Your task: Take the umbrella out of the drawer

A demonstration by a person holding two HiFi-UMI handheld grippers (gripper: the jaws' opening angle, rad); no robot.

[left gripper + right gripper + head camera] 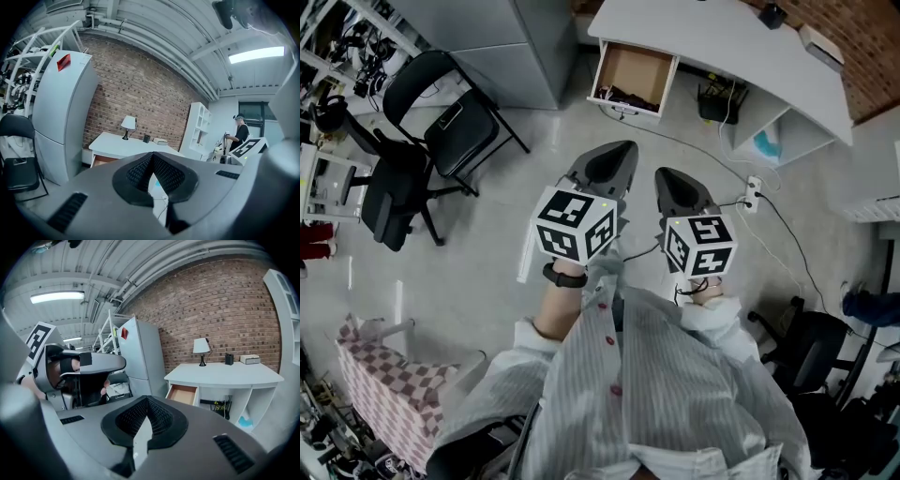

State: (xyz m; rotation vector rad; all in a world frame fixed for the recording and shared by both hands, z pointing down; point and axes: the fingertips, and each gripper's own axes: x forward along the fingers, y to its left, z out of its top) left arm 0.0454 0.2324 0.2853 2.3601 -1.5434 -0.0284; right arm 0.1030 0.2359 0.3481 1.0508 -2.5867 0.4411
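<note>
The open wooden drawer hangs under the white desk at the top of the head view. Something dark lies along the drawer's near side, too small to tell what it is. My left gripper and right gripper are held side by side over the floor, well short of the desk. Both point toward it and both are shut with nothing between the pads. In the right gripper view the drawer shows beyond the shut right gripper. The left gripper faces the desk.
A grey fridge stands left of the desk. Two black office chairs stand on the left and another at the right. A power strip with cables lies on the floor. A person stands far right. A checkered cloth is near left.
</note>
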